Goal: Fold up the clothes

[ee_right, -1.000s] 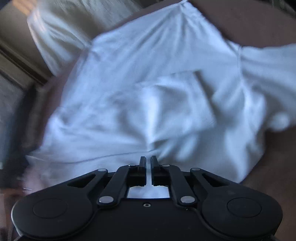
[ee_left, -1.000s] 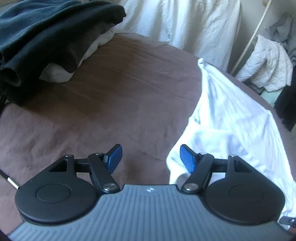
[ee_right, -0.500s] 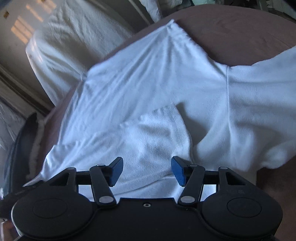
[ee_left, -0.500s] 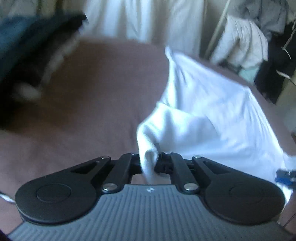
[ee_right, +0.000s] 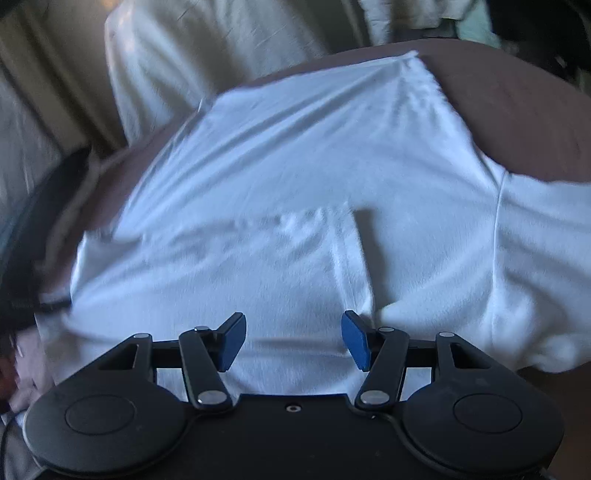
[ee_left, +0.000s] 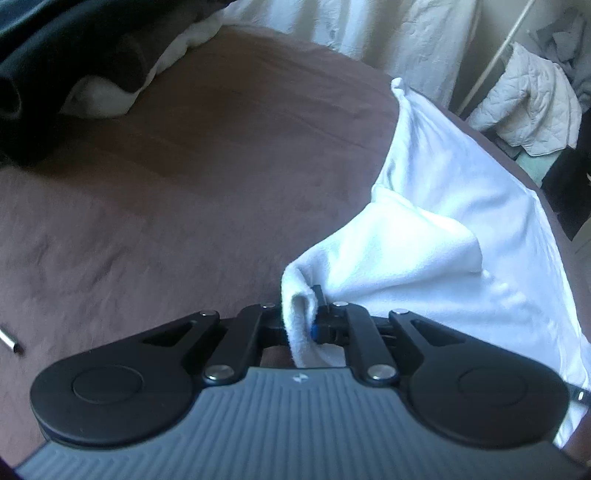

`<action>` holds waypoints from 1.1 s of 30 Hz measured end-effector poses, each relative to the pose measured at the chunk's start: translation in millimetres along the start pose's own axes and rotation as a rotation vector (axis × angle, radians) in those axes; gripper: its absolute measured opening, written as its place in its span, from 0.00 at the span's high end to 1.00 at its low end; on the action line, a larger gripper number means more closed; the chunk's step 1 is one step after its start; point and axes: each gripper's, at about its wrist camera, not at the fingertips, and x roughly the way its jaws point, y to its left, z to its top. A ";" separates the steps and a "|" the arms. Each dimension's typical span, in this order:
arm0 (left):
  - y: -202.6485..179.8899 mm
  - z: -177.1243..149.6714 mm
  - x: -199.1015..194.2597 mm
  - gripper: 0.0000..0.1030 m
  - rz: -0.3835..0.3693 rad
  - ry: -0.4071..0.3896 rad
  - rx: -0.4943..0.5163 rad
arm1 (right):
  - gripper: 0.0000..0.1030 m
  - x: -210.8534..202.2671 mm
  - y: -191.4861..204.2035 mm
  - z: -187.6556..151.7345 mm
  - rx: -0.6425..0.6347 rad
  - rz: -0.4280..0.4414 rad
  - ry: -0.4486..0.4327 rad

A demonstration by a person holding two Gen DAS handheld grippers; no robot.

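Observation:
A white T-shirt (ee_left: pixel 461 206) lies spread on a brown bed cover (ee_left: pixel 184 177). My left gripper (ee_left: pixel 301 325) is shut on a bunched edge of the shirt at its left side, and the cloth rises in a fold from the jaws. In the right wrist view the same white T-shirt (ee_right: pixel 295 184) fills the frame, with one sleeve folded over its body. My right gripper (ee_right: pixel 293 338) is open and empty just above the shirt's near part, blue pads wide apart.
A pile of dark and white clothes (ee_left: pixel 74 55) sits at the far left of the bed. A white sheet (ee_left: pixel 351 26) hangs behind the bed. A quilted white jacket (ee_left: pixel 528 107) and other clothes hang at the right. A thin metal rod (ee_left: pixel 9 341) shows at the left edge.
My left gripper closed on the shirt's edge and has lifted it a little. My right gripper opened, let go of the shirt and stays open over it.

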 end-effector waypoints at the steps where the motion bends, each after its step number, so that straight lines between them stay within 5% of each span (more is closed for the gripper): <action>1: -1.4 0.0 -2.3 0.89 0.014 0.026 0.016 | 0.39 -1.7 1.8 -0.6 -0.023 -0.005 0.019; 3: -10.1 3.4 -11.9 0.78 0.073 0.099 0.070 | 0.38 -6.4 2.6 -2.1 -0.042 0.001 0.066; 6: -32.3 6.0 -43.9 0.63 0.115 0.084 0.164 | 0.37 -27.0 -5.5 -8.6 -0.027 0.051 0.144; 11: -79.8 6.1 -67.5 0.61 -0.076 0.025 0.262 | 0.25 -43.9 -22.0 -29.2 0.010 0.127 0.202; 14: -113.0 -11.0 -51.2 0.61 -0.213 0.071 0.305 | 0.25 -38.5 -36.2 -43.3 0.107 0.195 0.208; 16: -132.4 -28.2 -31.9 0.61 -0.227 0.133 0.377 | 0.23 -25.5 -46.6 -49.0 0.223 0.239 0.160; 18: -144.2 -46.6 -13.5 0.60 -0.195 0.206 0.458 | 0.30 -21.6 -48.4 -50.4 0.270 0.267 0.110; 19: -142.5 -55.9 -6.8 0.61 -0.145 0.249 0.499 | 0.65 -25.4 -45.6 -47.9 0.245 0.288 0.125; 20: -140.2 -59.0 -5.0 0.61 -0.128 0.269 0.507 | 0.81 -30.9 -41.8 -44.3 0.207 0.315 0.155; 24: -130.1 -56.3 -9.1 0.60 -0.138 0.293 0.458 | 0.82 -83.0 -37.2 -24.0 0.028 0.360 0.086; 29: -133.8 -61.5 -18.4 0.60 -0.106 0.295 0.472 | 0.82 -63.2 -39.4 -50.6 -0.024 0.300 0.185; 33: -138.7 -56.7 -31.1 0.60 -0.078 0.249 0.404 | 0.83 -48.1 -43.2 -76.2 0.006 0.350 0.307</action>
